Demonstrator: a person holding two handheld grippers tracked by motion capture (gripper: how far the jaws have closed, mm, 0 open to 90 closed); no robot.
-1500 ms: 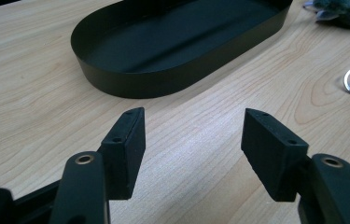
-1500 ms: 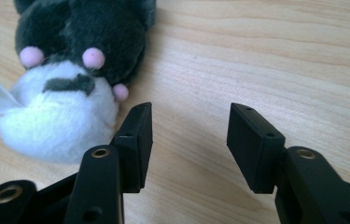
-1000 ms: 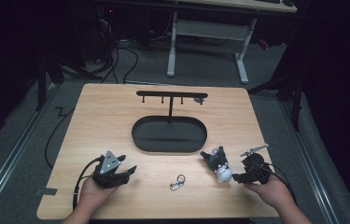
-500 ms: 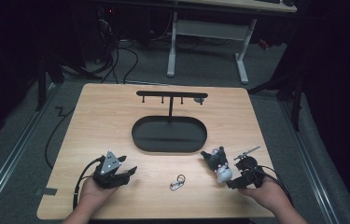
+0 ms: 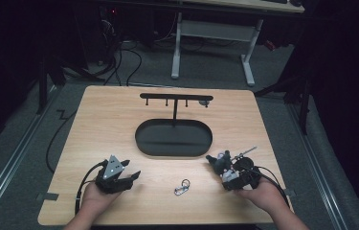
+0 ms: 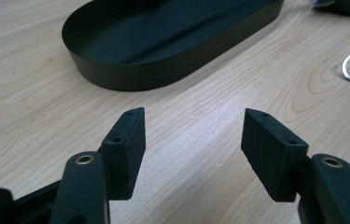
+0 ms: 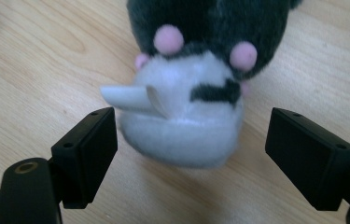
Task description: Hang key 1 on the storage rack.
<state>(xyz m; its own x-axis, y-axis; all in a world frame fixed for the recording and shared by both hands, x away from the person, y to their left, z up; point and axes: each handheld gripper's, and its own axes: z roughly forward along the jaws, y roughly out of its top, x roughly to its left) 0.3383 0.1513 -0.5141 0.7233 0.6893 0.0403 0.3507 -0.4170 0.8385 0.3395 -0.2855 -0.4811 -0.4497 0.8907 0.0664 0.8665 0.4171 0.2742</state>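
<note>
Black and white, the plush toy (image 7: 189,88) lies on the wooden table (image 5: 119,120), near the right end of the oval tray (image 5: 173,139). The right gripper (image 7: 191,154) has its jaws wide open on both sides of the toy's white end and holds nothing. This looks like the approach before a grasp; next the jaws should advance a little and close. The left gripper (image 6: 193,144) rests open and empty, and a key ring (image 5: 182,187) lies between the hands. No writing can be read.

black oval tray (image 5: 201,143) — hook stand (image 5: 175,98) | keyring (image 5: 182,187) — table (image 5: 100,115)
</note>
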